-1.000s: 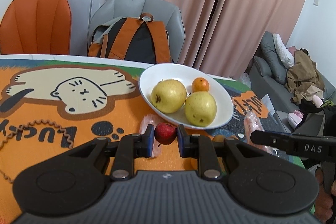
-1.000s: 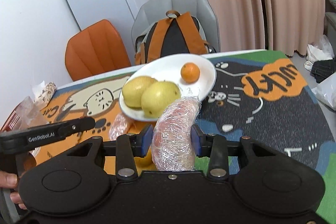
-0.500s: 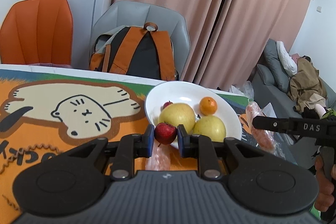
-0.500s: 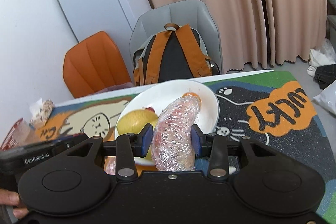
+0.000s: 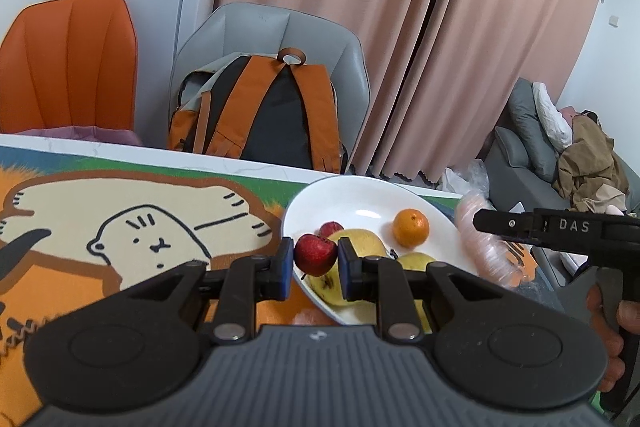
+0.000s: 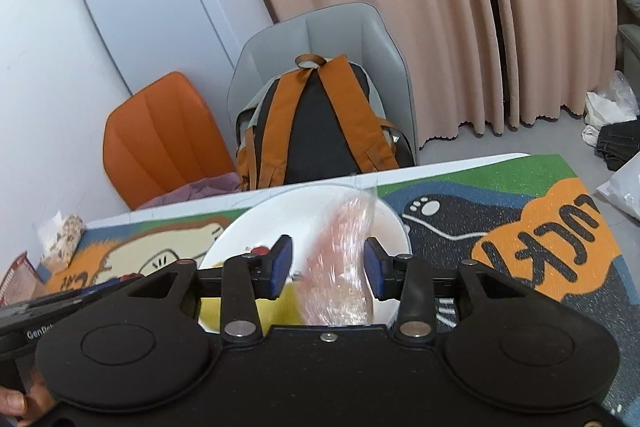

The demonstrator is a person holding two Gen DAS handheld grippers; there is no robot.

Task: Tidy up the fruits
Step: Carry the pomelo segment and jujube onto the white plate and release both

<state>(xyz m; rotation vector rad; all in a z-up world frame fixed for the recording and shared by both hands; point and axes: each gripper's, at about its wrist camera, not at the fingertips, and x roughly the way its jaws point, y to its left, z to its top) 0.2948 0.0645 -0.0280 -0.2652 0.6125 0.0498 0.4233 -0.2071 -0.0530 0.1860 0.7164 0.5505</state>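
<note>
Fruits already fill the plate [image 5: 352, 195] near the tabletop's far edge as the left gripper [image 5: 311, 263] pinches a red apple [image 5: 315, 254] over it, while the right gripper [image 6: 327, 267], jaws parted, loosely brackets a wrapped fruit [image 6: 344, 259] above the plate.

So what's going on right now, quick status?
Left gripper shut on red fruit, over plate. Right gripper open, wrapped fruit between fingers. Pears crowd the plate's near side.
</note>
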